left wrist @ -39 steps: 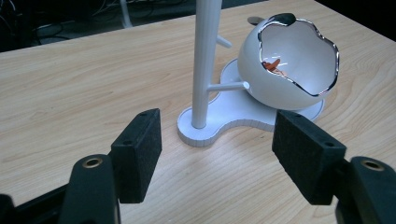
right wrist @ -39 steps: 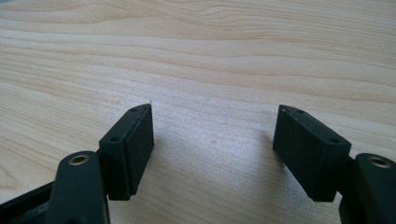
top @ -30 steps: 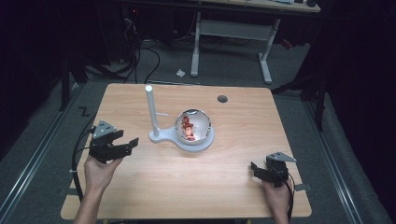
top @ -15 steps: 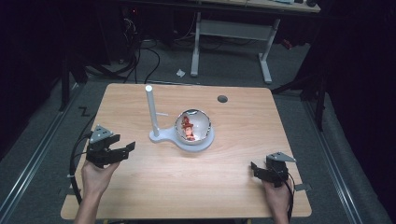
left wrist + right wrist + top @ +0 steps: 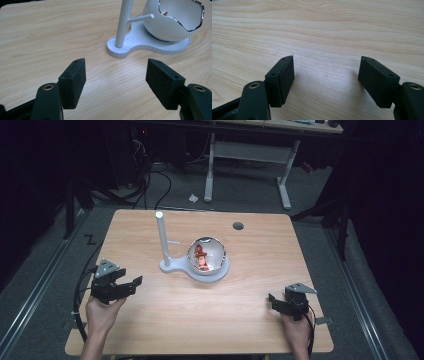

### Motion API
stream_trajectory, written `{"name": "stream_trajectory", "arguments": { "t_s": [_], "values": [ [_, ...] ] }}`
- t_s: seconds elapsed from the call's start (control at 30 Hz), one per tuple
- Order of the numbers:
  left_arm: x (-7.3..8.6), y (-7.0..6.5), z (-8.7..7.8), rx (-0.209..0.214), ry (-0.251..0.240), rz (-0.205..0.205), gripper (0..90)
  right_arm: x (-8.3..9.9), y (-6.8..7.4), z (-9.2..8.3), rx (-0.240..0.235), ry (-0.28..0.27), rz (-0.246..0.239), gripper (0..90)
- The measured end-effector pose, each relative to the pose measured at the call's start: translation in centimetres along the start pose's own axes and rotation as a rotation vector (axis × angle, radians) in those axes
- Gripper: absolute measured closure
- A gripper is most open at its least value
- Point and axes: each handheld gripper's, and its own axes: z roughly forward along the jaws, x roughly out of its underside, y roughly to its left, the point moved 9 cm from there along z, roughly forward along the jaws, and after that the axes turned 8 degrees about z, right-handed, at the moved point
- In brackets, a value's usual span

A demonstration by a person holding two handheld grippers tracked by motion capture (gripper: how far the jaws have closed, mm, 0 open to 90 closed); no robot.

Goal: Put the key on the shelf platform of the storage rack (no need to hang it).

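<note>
At the middle of the surface (image 5: 150, 235) stands one white stand (image 5: 172, 266): a flat base carrying a single upright post (image 5: 161, 237) with a short side peg, and next to it one white bowl (image 5: 207, 255) with a wavy silvered rim. Something red and orange lies inside the bowl; what it is and how many pieces there are cannot be told.

Left tool (image 5: 125, 286) hovers near the near-left edge, jaws spread wide with nothing between them, aimed toward the post and bowl. In the left gripper view the left tool (image 5: 116, 80) frames bare wood, with the stand's base (image 5: 150, 45) ahead and to the right, well apart. Right tool (image 5: 280, 304) sits low at the near-right corner, also wide open and empty; in the right gripper view its pads (image 5: 284, 80) rest just above plain wood.

The step in hand looks like an approach by the left tool toward the stand. To do it well, I would keep the jaws as wide as they are, come in level and slow, and choose the target early: the post is thin and should sit centred between the pads before closing, while the bowl is round and slick and likely to slip or rock on its base. The right tool could steady the base.

Counted: two tools, one stand, one post, one bowl, one round hole (image 5: 238, 226) in the surface.
</note>
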Motion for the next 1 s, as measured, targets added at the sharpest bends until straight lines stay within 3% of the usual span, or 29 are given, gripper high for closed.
{"name": "stream_trajectory", "arguments": {
  "t_s": [0.5,1.0],
  "values": [
    [2.2,0.3,0.5,-0.014,0.028,-0.018,32.7,0.0,0.0,0.0,0.0,0.0,0.0,29.4],
    [4.8,0.2,2.1,-0.015,0.072,-0.044,31.9,0.0,0.0,0.0,0.0,0.0,0.0,29.4]
  ]
}}
